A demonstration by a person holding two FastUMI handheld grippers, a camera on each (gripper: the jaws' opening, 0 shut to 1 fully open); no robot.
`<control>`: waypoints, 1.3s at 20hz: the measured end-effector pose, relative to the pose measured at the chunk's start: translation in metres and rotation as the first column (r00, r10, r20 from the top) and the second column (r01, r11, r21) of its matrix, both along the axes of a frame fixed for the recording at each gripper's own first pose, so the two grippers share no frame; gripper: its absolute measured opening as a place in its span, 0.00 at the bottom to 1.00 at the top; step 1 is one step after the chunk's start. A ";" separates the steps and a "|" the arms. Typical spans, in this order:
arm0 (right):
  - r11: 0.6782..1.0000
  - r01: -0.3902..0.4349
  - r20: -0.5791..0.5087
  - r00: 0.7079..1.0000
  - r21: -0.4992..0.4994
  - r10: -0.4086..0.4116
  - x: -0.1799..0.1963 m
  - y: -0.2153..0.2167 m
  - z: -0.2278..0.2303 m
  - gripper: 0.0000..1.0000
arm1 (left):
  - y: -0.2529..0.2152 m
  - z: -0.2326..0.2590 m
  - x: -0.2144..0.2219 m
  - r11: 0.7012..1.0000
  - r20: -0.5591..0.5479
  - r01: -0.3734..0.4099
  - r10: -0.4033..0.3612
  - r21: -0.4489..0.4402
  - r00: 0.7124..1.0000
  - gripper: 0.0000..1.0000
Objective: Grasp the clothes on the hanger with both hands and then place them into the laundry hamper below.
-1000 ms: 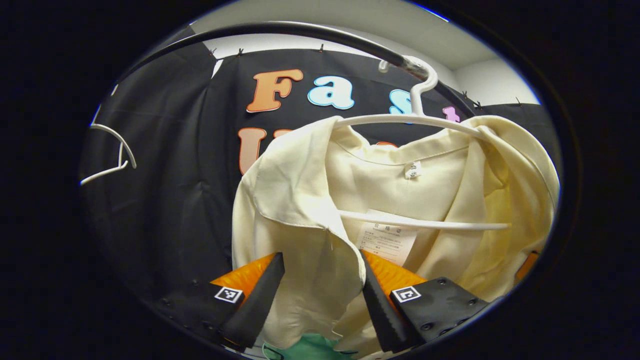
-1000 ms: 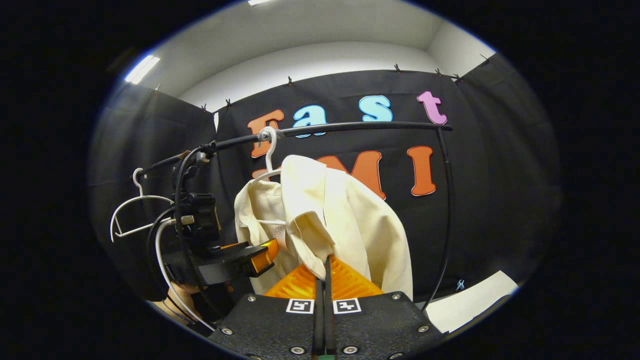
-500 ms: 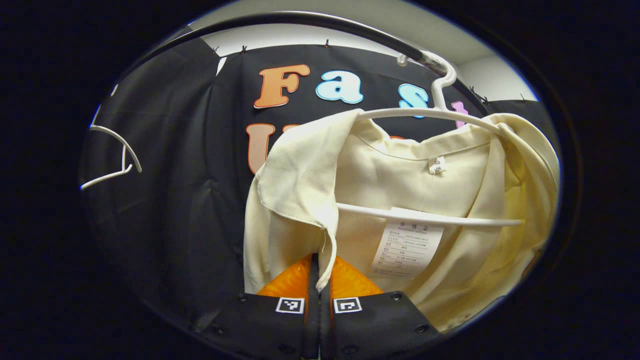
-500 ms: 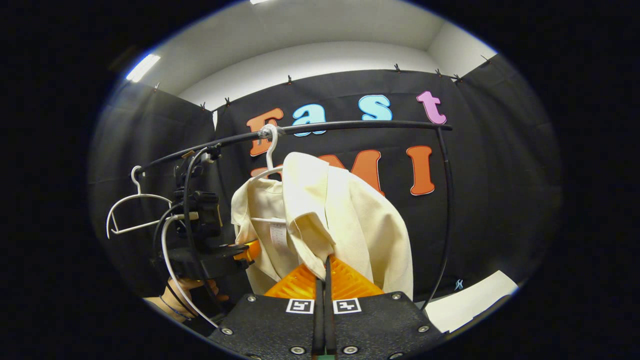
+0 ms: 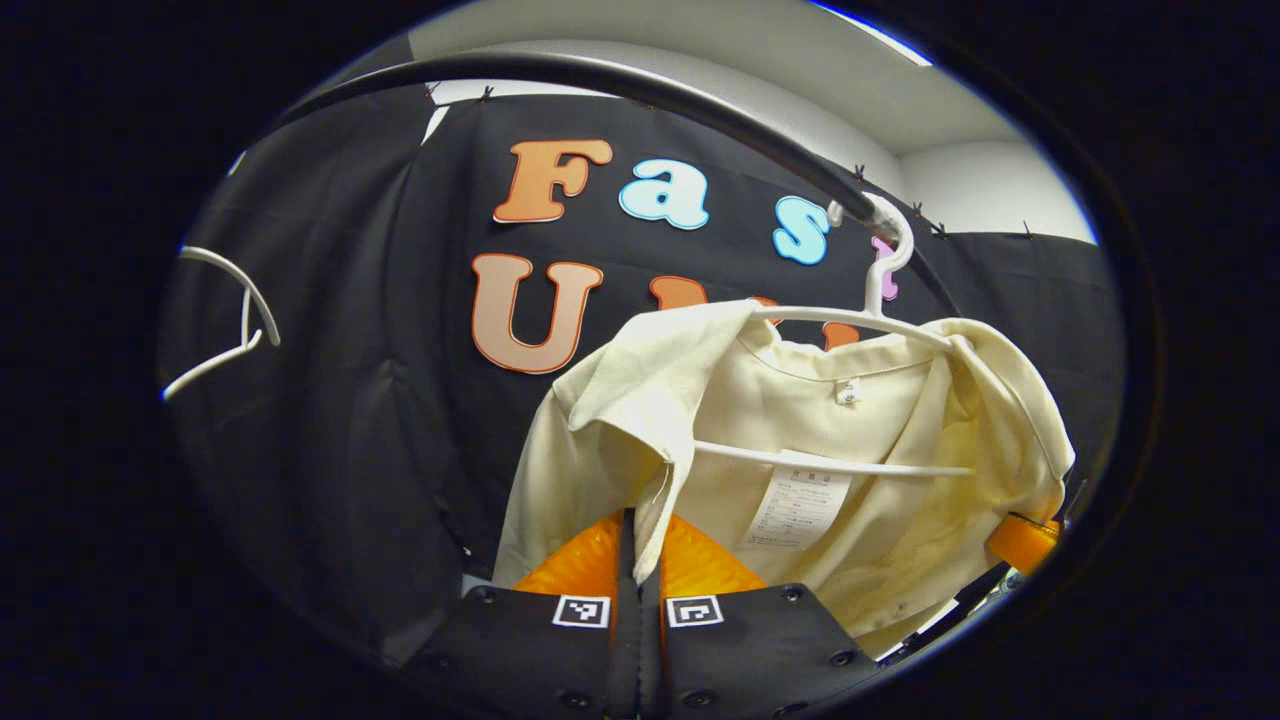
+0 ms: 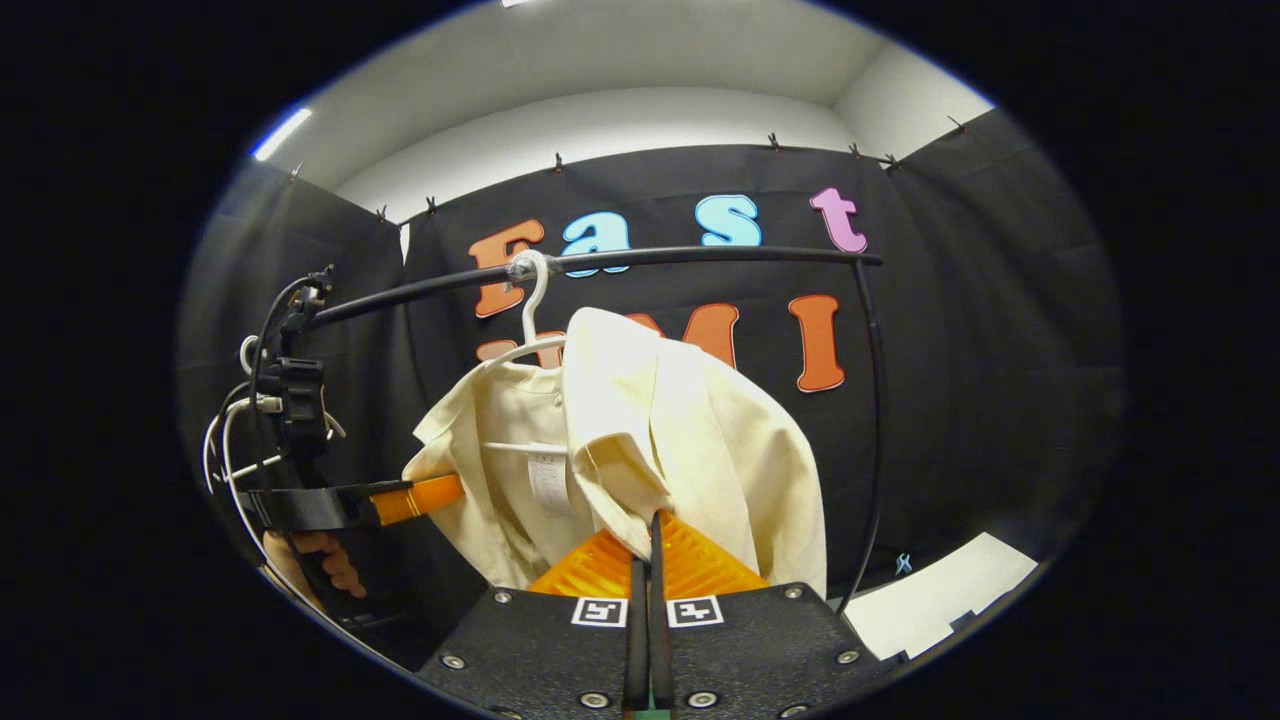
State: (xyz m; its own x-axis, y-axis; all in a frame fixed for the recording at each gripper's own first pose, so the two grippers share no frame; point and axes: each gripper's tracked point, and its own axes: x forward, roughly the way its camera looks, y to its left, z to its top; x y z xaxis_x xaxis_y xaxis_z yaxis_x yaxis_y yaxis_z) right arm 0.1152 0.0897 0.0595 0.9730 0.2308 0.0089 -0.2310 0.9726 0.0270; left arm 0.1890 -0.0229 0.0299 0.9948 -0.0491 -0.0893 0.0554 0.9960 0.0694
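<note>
Soft, light cream cloth shirt [image 5: 800, 420] mid-frame on white plastic hanger [image 5: 850, 320]; both grippers' fingers [image 5: 625, 560] pinch its front edges, L & R [image 6: 648, 560].

One cream shirt [image 5: 790, 450], two white hangers [image 5: 860, 315], one black rail [image 6: 700, 258], two tools [image 5: 640, 525].

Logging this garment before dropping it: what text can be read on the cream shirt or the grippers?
White paper tag inside the cream cloth shirt: printed lines, too small to read.
Small white neck label: too blurred to read.
Square markers on the left gripper and right gripper: patterns, no words.
</note>
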 end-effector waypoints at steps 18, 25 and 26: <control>0.979 0.202 0.170 0.966 -0.038 -0.193 0.000 -0.040 0.102 0.00 | 0.073 0.086 -0.011 0.997 0.146 -0.009 -0.003 0.081 0.989 0.07; 0.956 0.291 0.172 0.945 -0.049 -0.279 0.013 -0.086 0.130 0.00 | 0.109 0.135 -0.006 0.985 0.264 -0.135 0.102 0.111 0.959 0.06; 0.952 0.300 0.173 0.942 -0.052 -0.287 0.017 -0.090 0.133 0.00 | 0.112 0.140 -0.008 0.983 0.274 -0.141 0.104 0.120 0.956 0.06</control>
